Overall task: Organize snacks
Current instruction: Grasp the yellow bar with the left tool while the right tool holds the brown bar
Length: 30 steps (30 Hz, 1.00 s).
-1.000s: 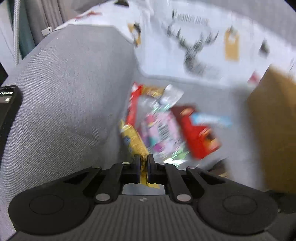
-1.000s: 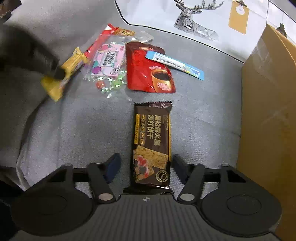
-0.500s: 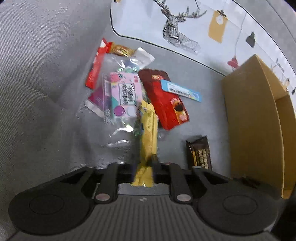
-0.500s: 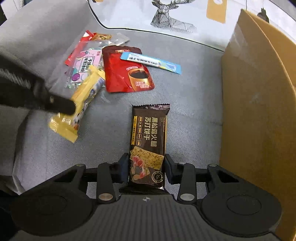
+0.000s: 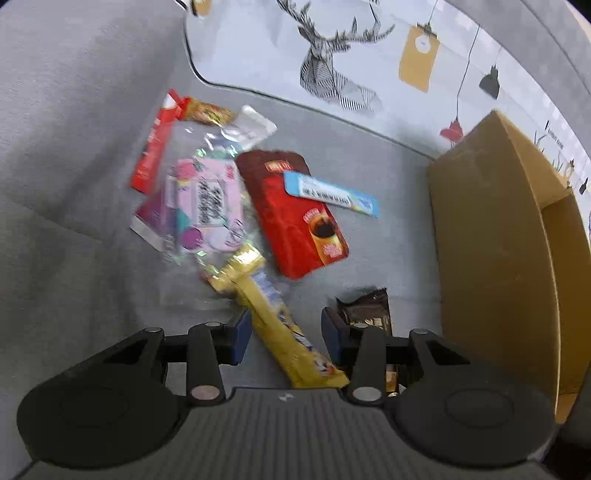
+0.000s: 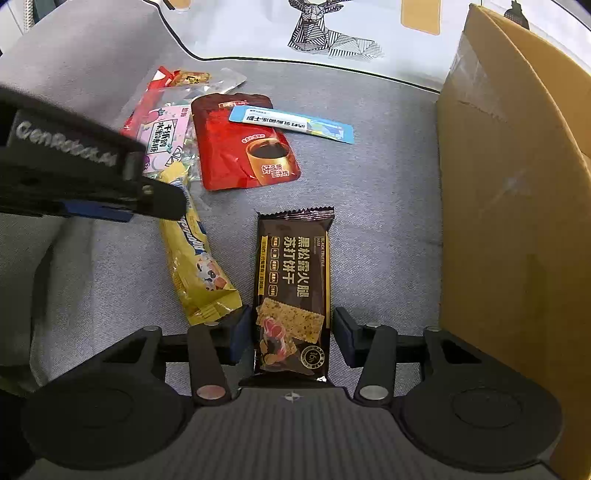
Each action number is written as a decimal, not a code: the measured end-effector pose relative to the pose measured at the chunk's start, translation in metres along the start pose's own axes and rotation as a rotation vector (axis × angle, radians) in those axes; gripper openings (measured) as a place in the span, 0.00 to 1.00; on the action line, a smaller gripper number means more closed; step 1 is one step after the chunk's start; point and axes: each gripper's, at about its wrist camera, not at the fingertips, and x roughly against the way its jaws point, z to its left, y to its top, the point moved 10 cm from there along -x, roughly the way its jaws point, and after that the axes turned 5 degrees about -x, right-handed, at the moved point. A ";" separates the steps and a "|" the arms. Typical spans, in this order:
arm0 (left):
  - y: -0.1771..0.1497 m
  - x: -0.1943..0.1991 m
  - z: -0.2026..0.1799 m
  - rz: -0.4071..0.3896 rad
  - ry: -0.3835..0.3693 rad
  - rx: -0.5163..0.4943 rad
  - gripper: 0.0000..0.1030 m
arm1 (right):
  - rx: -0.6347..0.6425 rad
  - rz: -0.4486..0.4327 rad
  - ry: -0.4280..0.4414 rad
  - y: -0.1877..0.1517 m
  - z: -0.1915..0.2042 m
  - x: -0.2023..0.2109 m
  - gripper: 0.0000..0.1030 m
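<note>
A yellow snack bar lies on the grey sofa seat between the fingers of my open left gripper; it also shows in the right wrist view. A dark brown cracker pack lies flat between the fingers of my right gripper, which is open around its lower end without pinching it. The pack also shows in the left wrist view. The left gripper's finger reaches in from the left of the right wrist view.
A pile of snacks lies further back: a red coffee pouch, a blue stick sachet, a pink candy bag and a red stick pack. An open cardboard box stands at the right. A deer-print cushion lies behind.
My left gripper carried the yellow bar to the right, then opened and let it drop on the seat beside the cracker pack. My right gripper narrowed around the cracker pack, then widened a little.
</note>
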 end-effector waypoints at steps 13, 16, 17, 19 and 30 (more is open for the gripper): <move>-0.007 -0.019 -0.008 0.026 0.119 -0.168 0.15 | -0.003 0.002 -0.009 0.005 -0.003 0.000 0.51; -0.005 -0.008 -0.004 -0.009 0.112 -0.195 0.14 | -0.001 -0.006 -0.014 0.005 -0.003 0.000 0.44; -0.005 -0.005 -0.002 -0.015 0.119 -0.199 0.14 | -0.001 -0.011 -0.016 0.005 -0.003 0.000 0.41; -0.007 -0.001 0.002 -0.016 0.113 -0.201 0.14 | -0.010 -0.016 -0.019 0.006 -0.002 0.000 0.41; -0.029 -0.019 0.006 0.094 0.137 -0.278 0.15 | -0.004 -0.014 -0.032 0.005 -0.001 -0.002 0.44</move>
